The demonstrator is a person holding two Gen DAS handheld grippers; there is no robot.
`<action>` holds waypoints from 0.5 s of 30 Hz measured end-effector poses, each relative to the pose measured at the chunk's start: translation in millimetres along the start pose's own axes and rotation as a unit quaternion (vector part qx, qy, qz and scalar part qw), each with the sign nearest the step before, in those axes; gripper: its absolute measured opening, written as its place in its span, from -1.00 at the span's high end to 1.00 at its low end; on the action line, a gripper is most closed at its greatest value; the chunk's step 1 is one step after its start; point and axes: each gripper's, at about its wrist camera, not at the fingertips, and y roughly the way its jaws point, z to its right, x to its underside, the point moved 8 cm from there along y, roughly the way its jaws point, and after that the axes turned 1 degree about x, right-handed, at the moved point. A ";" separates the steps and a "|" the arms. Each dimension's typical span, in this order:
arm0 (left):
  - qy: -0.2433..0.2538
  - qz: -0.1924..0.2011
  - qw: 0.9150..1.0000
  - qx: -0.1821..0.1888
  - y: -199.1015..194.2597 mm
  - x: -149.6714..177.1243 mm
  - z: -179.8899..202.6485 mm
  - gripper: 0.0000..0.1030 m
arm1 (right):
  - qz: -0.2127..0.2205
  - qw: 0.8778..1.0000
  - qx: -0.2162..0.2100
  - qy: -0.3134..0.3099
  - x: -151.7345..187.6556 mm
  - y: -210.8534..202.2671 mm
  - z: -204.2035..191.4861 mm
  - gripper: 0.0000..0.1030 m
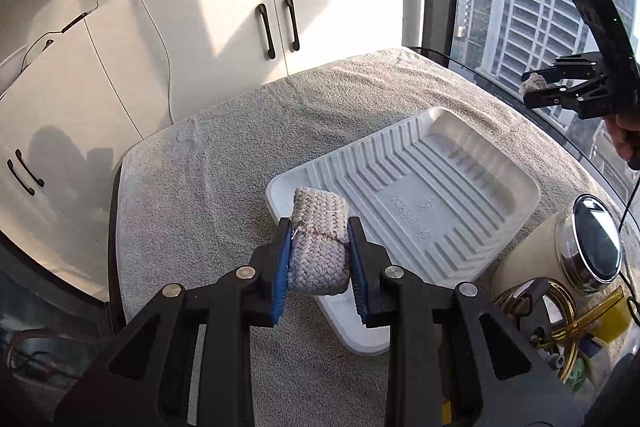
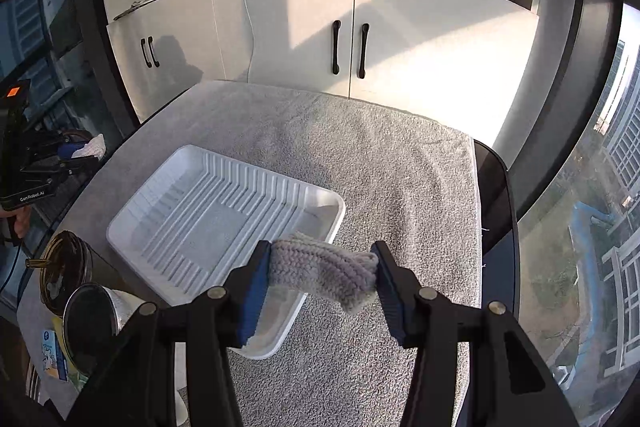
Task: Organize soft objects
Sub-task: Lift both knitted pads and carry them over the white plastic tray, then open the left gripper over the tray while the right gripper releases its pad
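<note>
A folded grey knitted piece (image 1: 318,247) is clamped between the blue pads of my left gripper (image 1: 320,259), above the near left corner of a white ribbed tray (image 1: 432,195). My right gripper (image 2: 322,277) is shut on a second grey knitted piece (image 2: 324,269), held crosswise over the tray's (image 2: 192,215) near right corner. The tray holds nothing and lies on a grey towel (image 2: 380,163) spread over the table. Each gripper appears in the other's view: the right gripper (image 1: 538,89) at the far right, the left gripper (image 2: 86,151) at the far left, each with a bit of knit in its jaws.
A cream cylinder with a chrome lid (image 1: 592,247), a brass-coloured ring (image 1: 560,327) and small items crowd the table's near edge beside the tray. White cupboards (image 1: 240,27) stand behind the table. A large window (image 2: 600,227) flanks it. The table's dark edge (image 2: 496,195) shows past the towel.
</note>
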 end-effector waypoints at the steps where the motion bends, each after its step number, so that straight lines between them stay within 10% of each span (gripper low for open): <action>1: 0.004 -0.005 1.000 0.005 10.5 -0.9 2.9 0.53 | -0.005 1.000 -0.004 -0.008 -3.7 13.4 -2.9 -0.03; 15: 0.023 -0.070 0.997 0.021 96.5 21.1 17.2 0.52 | -0.081 0.992 -0.032 -0.091 3.8 124.8 -45.0 -0.03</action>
